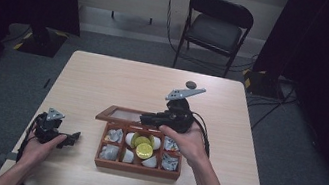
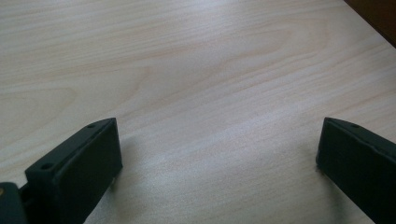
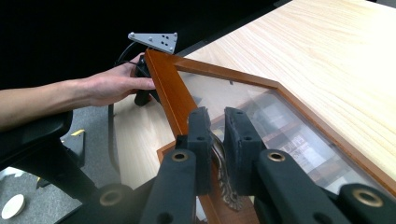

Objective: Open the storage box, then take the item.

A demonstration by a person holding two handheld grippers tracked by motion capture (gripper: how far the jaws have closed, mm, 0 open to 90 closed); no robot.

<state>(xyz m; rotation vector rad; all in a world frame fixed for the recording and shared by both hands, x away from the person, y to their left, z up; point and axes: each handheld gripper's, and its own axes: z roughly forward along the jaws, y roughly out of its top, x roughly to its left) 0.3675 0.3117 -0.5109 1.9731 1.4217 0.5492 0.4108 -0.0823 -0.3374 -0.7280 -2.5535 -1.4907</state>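
A wooden box [image 1: 137,169] with compartments stands near the table's front edge. It holds silver wrapped pieces [image 1: 113,135], white pieces [image 1: 130,140] and a round yellow thing [image 1: 143,148]. Its glass-paned lid [image 1: 121,114] is tilted up and back. My right gripper [image 1: 146,118] is at the lid's edge; in the right gripper view the right gripper [image 3: 217,126] is shut on the ornate metal clasp [image 3: 225,189] on the lid's wooden frame [image 3: 168,88]. My left gripper [image 1: 72,138] rests to the left of the box. Its jaws [image 2: 219,154] stand wide open over bare tabletop with nothing between them.
A small dark round object [image 1: 190,84] lies on the table behind the right hand. A black folding chair [image 1: 216,27] stands beyond the far edge. Bare tabletop [image 1: 118,82] stretches behind the box and to its left. Dark curtains hang at both sides.
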